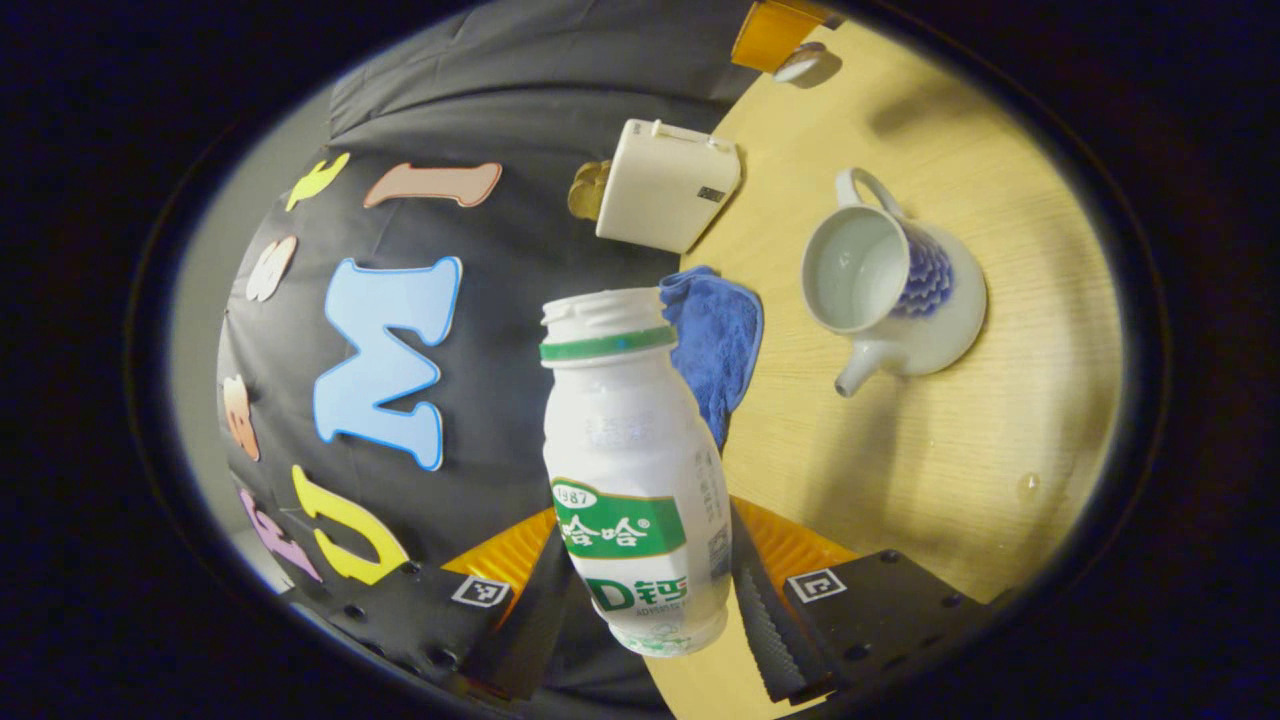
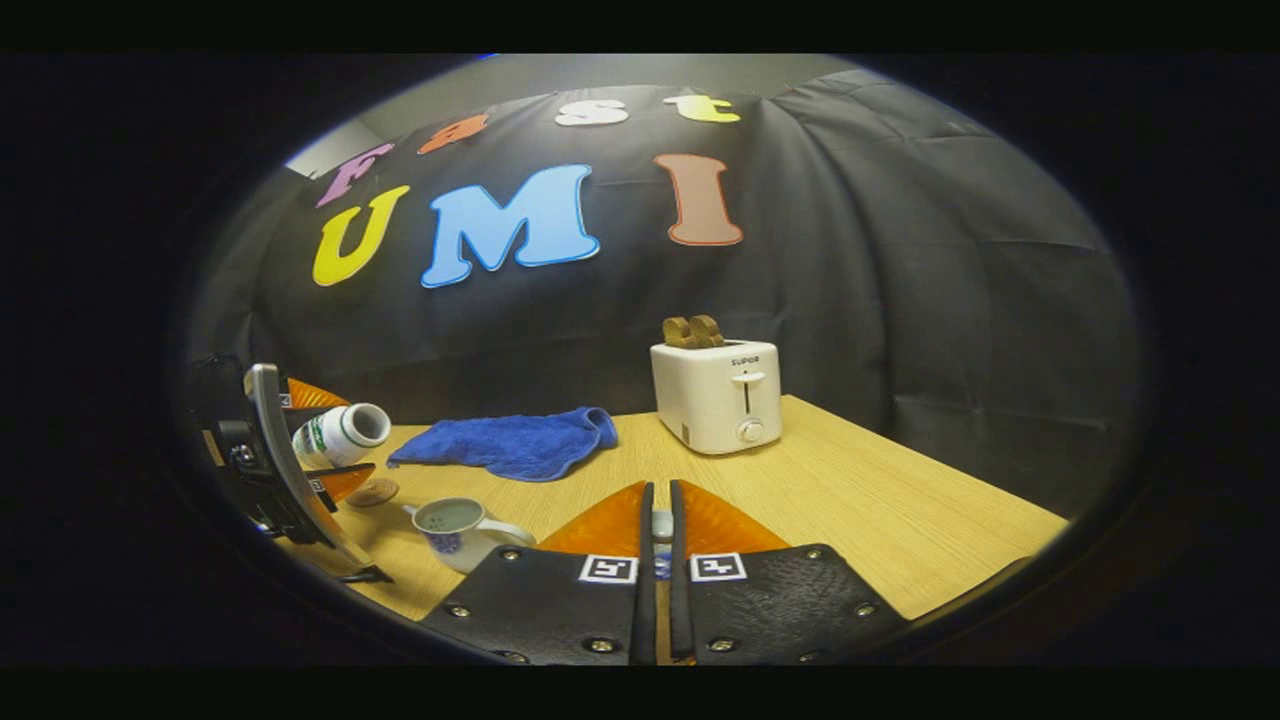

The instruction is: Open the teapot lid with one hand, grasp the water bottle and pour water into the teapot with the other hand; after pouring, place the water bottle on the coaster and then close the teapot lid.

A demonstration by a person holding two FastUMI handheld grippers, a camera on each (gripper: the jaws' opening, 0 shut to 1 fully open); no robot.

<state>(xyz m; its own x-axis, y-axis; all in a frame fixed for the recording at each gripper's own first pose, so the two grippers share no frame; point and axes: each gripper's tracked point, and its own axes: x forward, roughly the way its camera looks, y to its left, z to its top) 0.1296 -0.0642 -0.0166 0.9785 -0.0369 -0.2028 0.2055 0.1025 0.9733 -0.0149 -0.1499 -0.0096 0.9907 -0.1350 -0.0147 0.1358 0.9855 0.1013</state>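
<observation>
A white plastic bottle (image 1: 625, 450) with a green band and no cap sits between the fingers of my left gripper (image 1: 640, 560), which is shut on its lower body. In the right gripper view the bottle (image 2: 340, 435) lies almost level, mouth toward the teapot, with no stream of water visible. The white and blue teapot (image 1: 890, 290) stands open on the table, its lid off; it also appears low on the left (image 2: 460, 525). My right gripper (image 2: 660, 520) is shut on the small teapot lid (image 2: 661, 528), held off to the right of the pot. A round brown coaster (image 2: 372, 492) lies under the bottle.
A blue cloth (image 2: 510, 445) lies behind the teapot near the wall. A white toaster (image 2: 716, 395) with toast in it stands at the back of the wooden table (image 2: 880, 500). A drop of water (image 1: 1028, 487) sits on the tabletop.
</observation>
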